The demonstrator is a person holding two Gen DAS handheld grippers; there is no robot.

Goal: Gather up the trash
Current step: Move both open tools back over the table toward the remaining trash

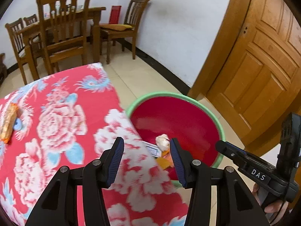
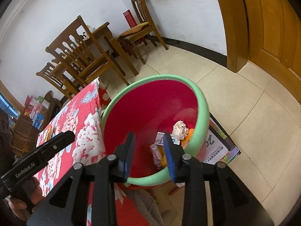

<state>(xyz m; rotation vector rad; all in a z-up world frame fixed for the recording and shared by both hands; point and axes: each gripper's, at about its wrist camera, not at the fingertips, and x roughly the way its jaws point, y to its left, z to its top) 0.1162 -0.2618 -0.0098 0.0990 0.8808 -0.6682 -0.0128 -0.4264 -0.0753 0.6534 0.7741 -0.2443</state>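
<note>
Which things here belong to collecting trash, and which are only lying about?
Job:
red basin
crumpled paper
orange wrapper on the table
left hand-held gripper
right hand-held gripper

Lying about:
wooden chairs
door
red box

The basin (image 2: 202, 113) is red inside with a mint-green rim. Beside the basin, the desk (image 1: 62, 113) wears a red cloth patterned with white peonies and pale blue leaves. A crumpled white paper wad (image 2: 180, 128) lies inside the basin.

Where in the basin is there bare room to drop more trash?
The basin is bare along its far and left wall. Its near-right bottom is crowded: paper ball, card, plastic wrapper. Both grippers are open, empty.
</note>
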